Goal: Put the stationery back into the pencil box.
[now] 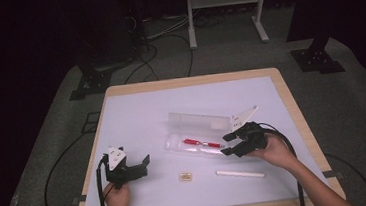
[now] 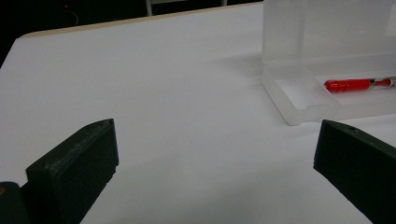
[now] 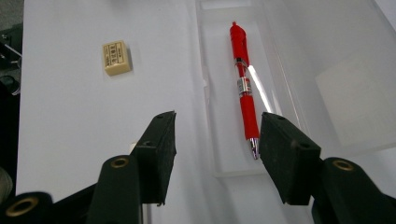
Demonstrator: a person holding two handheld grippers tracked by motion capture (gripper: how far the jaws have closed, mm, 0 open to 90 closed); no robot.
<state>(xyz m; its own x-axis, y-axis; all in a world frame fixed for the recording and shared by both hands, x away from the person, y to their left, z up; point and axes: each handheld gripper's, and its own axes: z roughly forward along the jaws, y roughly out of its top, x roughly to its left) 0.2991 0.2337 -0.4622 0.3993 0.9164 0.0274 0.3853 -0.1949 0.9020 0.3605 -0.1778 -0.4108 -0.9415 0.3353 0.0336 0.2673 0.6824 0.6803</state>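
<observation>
Black right claw [image 3: 217, 156] gapes over red pen [image 3: 244, 88].

A: Pen [image 3: 244, 88]?
B: Red, clear band mid-barrel, metal tip. Lies flat in the case [image 1: 174, 145], lengthwise along the tray. In the right gripper view the tip points toward the camera and the cap end points away.
A: Case?
B: Clear plastic, long, shallow. Open, with the lid [image 1: 200, 121] standing up along the far side. It sits near the middle of the table, long side across.
A: Anything else in it?
B: Can't tell. In the left gripper view the pen's [image 2: 354, 85] red end lies near the case's [image 2: 299, 112] end wall.
</observation>
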